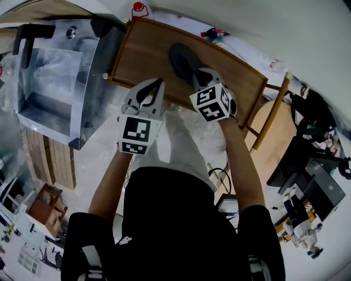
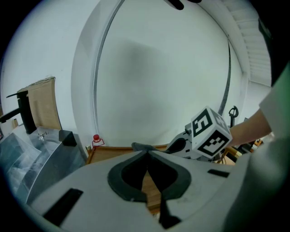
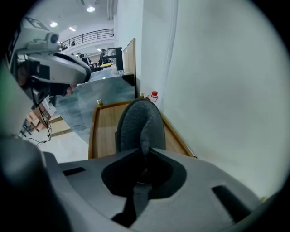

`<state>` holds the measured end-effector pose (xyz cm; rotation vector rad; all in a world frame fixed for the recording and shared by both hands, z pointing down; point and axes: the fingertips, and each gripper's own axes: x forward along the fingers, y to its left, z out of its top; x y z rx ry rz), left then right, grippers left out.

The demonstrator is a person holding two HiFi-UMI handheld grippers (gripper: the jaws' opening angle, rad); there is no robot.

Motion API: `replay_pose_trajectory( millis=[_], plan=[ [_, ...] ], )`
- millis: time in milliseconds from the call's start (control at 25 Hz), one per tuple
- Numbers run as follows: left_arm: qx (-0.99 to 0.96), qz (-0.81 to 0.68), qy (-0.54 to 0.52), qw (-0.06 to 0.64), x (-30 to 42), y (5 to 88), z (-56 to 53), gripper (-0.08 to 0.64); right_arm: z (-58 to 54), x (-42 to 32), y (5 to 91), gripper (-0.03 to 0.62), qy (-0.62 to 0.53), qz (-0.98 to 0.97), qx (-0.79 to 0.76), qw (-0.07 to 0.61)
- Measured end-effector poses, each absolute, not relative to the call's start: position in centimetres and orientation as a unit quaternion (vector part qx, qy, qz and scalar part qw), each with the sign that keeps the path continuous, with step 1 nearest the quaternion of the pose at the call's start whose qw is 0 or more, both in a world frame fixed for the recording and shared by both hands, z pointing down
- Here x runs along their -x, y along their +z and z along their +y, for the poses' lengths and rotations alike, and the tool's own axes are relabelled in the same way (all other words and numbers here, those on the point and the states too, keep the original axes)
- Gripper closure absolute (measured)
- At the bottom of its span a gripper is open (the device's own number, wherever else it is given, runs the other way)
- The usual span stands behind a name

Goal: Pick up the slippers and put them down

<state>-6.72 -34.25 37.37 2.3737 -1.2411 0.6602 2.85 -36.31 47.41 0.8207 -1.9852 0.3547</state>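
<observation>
A dark grey slipper [image 1: 184,59] hangs over the wooden table [image 1: 142,49]. My right gripper [image 1: 202,76] is shut on its near edge. In the right gripper view the slipper [image 3: 138,121] sticks up and away from the closed jaws [image 3: 145,152], its fabric pinched between them and lifted off the tabletop. My left gripper [image 1: 158,83] hovers over the table's near edge to the slipper's left. It is shut, with nothing between its jaws [image 2: 147,152]. In the left gripper view the slipper's tip [image 2: 140,146] shows just beyond the jaws, next to the right gripper's marker cube [image 2: 209,133].
A steel-and-glass cabinet [image 1: 55,82] stands left of the table. A red-capped bottle [image 1: 139,10] stands at the table's far corner by the white wall. A wooden chair [image 1: 274,129] is on the right, with cluttered desks [image 1: 312,186] beyond it.
</observation>
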Motion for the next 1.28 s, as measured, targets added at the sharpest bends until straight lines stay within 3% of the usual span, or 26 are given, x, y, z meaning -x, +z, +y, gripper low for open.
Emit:
replay_pose_trajectory(
  millis=[1280],
  plan=[
    [-0.89, -0.411, 0.167, 0.11, 8.1, 25.5, -26.6, 0.554, -26.6, -2.1, 27.8, 0.583, 0.091, -0.801, -0.51, 0.3]
  ],
)
